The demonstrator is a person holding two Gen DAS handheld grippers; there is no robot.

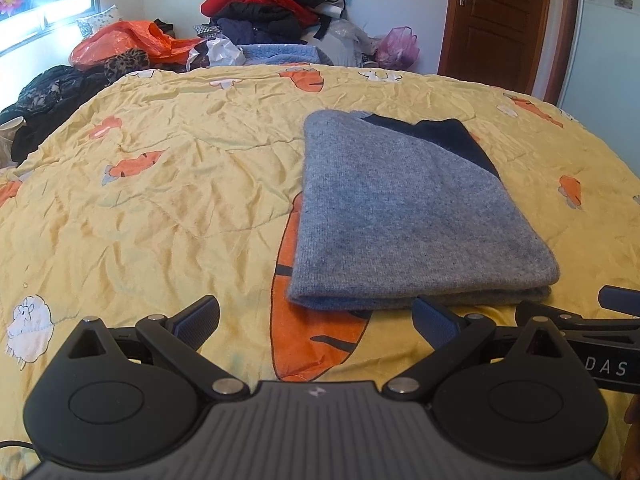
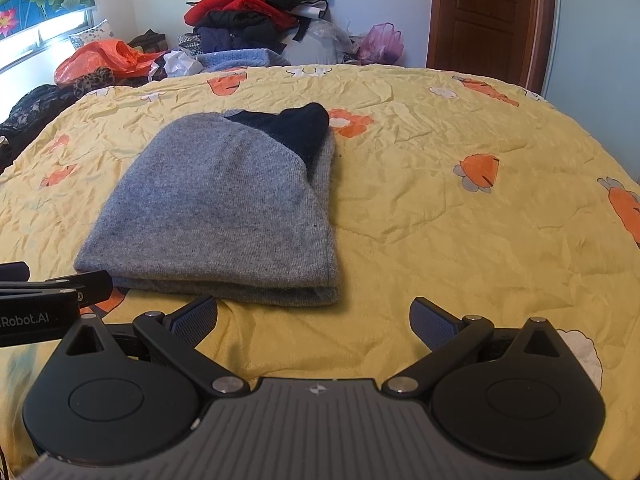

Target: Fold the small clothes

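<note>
You have one folded grey knit garment (image 1: 400, 216) on the bed (image 1: 160, 184), with one dark navy part (image 2: 296, 128) showing at its far end. Both grippers sit just short of its near folded edge, empty: your left gripper (image 1: 316, 318) has its fingers spread wide, and your right gripper (image 2: 314, 318) likewise. Yellow quilt lies free on both sides of the garment. One heap of clothes (image 1: 272, 4) stands past the far edge.

Bright daylight glares from the window (image 1: 48, 16); fisheye edges bend, perhaps slightly soft.
</note>
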